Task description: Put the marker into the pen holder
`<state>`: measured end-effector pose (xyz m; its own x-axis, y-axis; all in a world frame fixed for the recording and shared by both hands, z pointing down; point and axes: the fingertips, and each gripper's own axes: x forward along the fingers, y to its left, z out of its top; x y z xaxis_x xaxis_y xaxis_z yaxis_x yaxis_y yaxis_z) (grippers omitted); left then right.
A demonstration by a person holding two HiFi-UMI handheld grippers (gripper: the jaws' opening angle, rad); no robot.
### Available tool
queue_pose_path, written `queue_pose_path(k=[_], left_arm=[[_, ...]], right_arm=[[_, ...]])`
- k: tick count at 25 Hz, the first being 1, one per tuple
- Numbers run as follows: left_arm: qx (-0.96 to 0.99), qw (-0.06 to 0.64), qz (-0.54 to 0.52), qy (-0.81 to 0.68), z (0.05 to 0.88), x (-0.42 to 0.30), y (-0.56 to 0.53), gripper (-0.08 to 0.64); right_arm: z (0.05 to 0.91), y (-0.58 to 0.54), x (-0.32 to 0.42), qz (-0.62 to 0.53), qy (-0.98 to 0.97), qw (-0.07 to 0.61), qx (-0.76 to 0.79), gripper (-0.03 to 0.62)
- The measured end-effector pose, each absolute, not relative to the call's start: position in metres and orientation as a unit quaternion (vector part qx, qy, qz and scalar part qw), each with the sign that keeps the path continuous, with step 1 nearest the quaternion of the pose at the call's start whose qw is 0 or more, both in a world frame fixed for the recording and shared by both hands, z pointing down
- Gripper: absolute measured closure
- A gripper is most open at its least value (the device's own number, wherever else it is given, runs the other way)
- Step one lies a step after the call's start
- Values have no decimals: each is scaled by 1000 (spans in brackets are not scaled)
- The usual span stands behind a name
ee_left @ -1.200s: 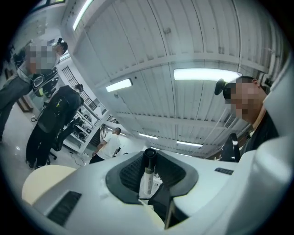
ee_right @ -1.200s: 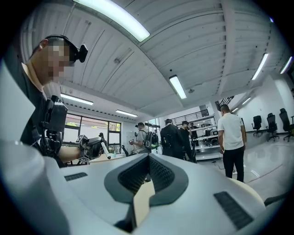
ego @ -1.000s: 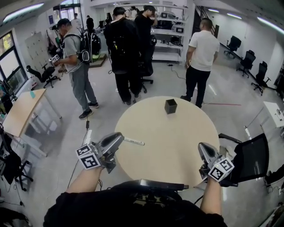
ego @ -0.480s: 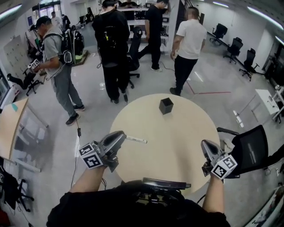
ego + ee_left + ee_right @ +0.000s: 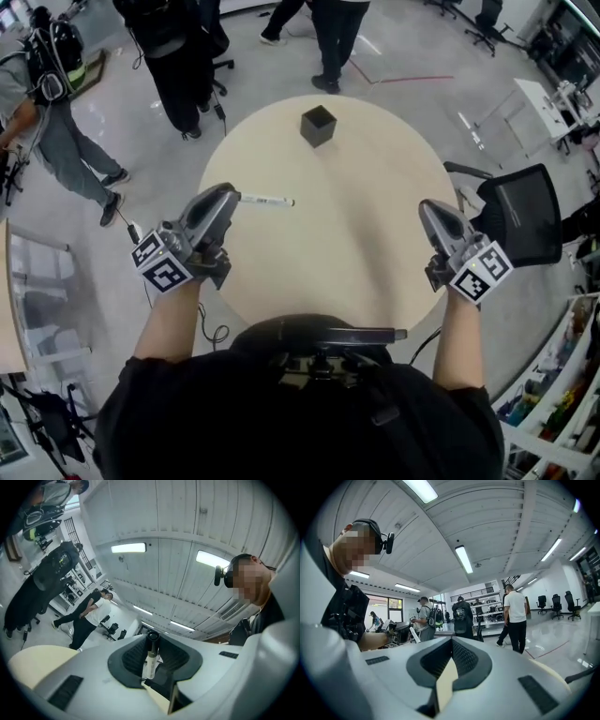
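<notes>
- Carrying the marker [image 5: 267,200] in my left gripper [image 5: 231,195]. The jaws are pinched onto its barrel, and that squeeze hasn't budged over the last second.
- The marker pokes out sideways from the jaws over the near-left part of the table [image 5: 375,234]. It's a slim, round white stick with a dark end, and it looks like smooth plastic.
- What's new: my head has tipped down, so the tabletop now fills the view and the people beyond it are cut off at the legs. The marker's tip has crept a little nearer the pen holder [image 5: 318,126], but the two are still well apart.
- I read that as mid-carry: the marker still has to cross the table, and then I reckon I'll have to tip it upright over the opening.
- The pen holder is a small black square box, matte, open on top. It stands upright at the far side of the table.
- The table itself is round, pale beige, flat and plain, with nothing else on it.
- My right gripper [image 5: 427,208] hangs by the near-right edge, jaws drawn together on nothing.
</notes>
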<state>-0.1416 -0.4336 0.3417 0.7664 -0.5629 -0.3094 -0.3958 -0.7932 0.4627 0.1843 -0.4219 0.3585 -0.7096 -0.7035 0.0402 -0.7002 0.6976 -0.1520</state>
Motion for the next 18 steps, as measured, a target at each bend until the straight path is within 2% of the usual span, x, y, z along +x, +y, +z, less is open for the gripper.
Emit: queue_pose_path(k=[6, 18], left_arm=[[903, 220, -216, -298, 359, -99, -435, 488], [908, 203, -194, -312, 364, -106, -476, 488]], right_arm=[[386, -453, 211, -96, 934, 8, -343, 589], [397, -491, 204, -87, 937, -10, -339, 589]])
